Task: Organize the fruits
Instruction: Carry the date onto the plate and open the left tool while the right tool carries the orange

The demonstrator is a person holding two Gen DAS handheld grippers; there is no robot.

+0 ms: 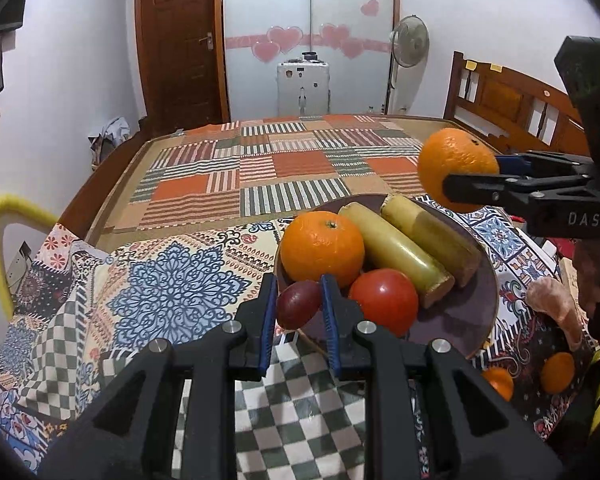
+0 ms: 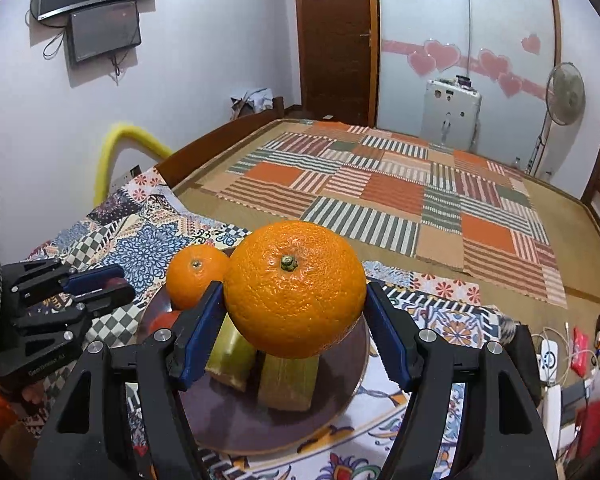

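Orange fills the right gripper (image 2: pixel 295 320): its jaws pinch a large orange (image 2: pixel 295 288) by the sides, stem up, held in the air directly above the brown plate (image 2: pixel 340 392). The left gripper (image 1: pixel 299 308) has its jaws pressed on a small dark red fruit (image 1: pixel 298 304), perhaps a plum, at the plate's near-left rim. On the plate lie a second orange (image 1: pixel 322 248), a tomato (image 1: pixel 384 300) and two sugarcane pieces (image 1: pixel 404 252), long axes running away from the left camera. Free space shows only on the plate's near-right part, so both fruits must drop beside that pile.
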